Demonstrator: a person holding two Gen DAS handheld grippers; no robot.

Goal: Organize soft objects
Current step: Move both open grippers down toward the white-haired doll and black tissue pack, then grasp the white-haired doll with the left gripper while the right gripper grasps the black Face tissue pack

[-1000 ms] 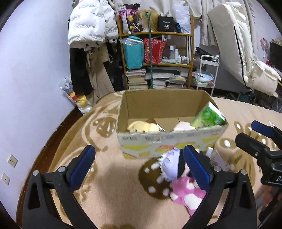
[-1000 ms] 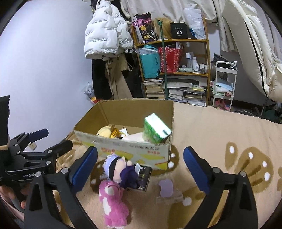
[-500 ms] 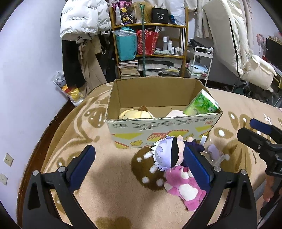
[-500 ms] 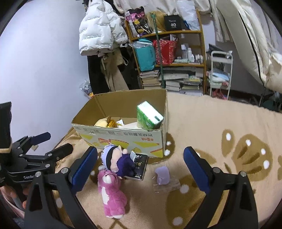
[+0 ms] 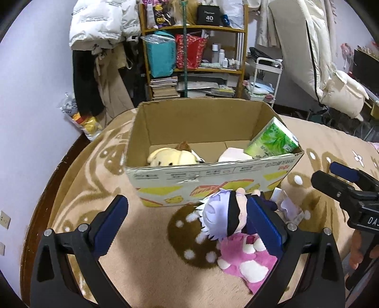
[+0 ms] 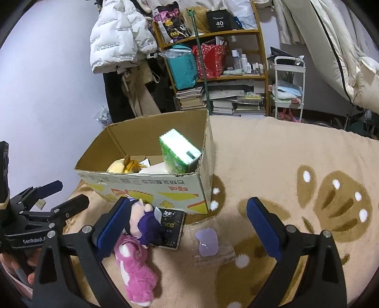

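Left gripper point(image 5: 187, 225): we see it wide open, holding nothing, over the blanket point(image 5: 146, 267).
Right gripper point(image 6: 187, 225): wide open, holding nothing.
Dolls: we see the white-haired doll point(image 5: 222, 220) on the pink plush point(image 5: 246, 263), touching the left gripper's right finger, just before the box point(image 5: 213, 180).
Writing: "GenRobot" on the left gripper; "40" on the black bag point(image 6: 219, 20).

The cardboard box point(image 5: 213, 182) is plain brown inside, its outer face white with yellow shapes and red lettering, and the tissue pack point(image 6: 178, 155) in it is leafy green with a white end. The blanket point(image 6: 284, 170) is beige with brown paw prints (white-dotted); on it lie a pink plush point(image 6: 135, 267), a white-haired doll point(image 5: 222, 219) with a black blindfold and a lilac pouch point(image 6: 207, 241).
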